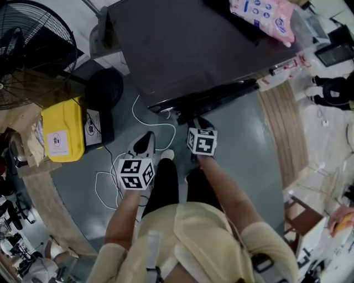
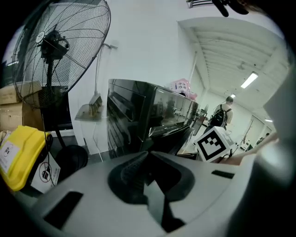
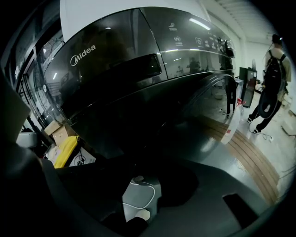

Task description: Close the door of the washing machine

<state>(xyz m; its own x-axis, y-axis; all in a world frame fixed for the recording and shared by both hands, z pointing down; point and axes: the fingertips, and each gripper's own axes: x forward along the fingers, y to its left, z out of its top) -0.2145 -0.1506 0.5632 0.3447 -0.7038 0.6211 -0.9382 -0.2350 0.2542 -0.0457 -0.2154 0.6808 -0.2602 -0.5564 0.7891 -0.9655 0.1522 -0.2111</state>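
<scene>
A black Midea washing machine [image 1: 193,44] stands in front of me, seen from above in the head view. A glossy dark panel [image 1: 221,95] runs along its front edge; I cannot tell how far the door stands. The machine's front [image 3: 120,74] fills the right gripper view and shows at mid-distance [image 2: 138,115] in the left gripper view. My right gripper [image 1: 199,122] is close to the front and open, with only floor and cable between its jaws [image 3: 138,185]. My left gripper [image 1: 148,138] hangs further back and to the left, its tips together and empty [image 2: 148,178].
A standing fan [image 1: 27,50] and a yellow case [image 1: 62,130] are at the left. A white cable [image 1: 144,119] loops over the floor by my feet. A pink pack [image 1: 265,16] lies on the machine. A person with a backpack [image 3: 273,88] stands at the right.
</scene>
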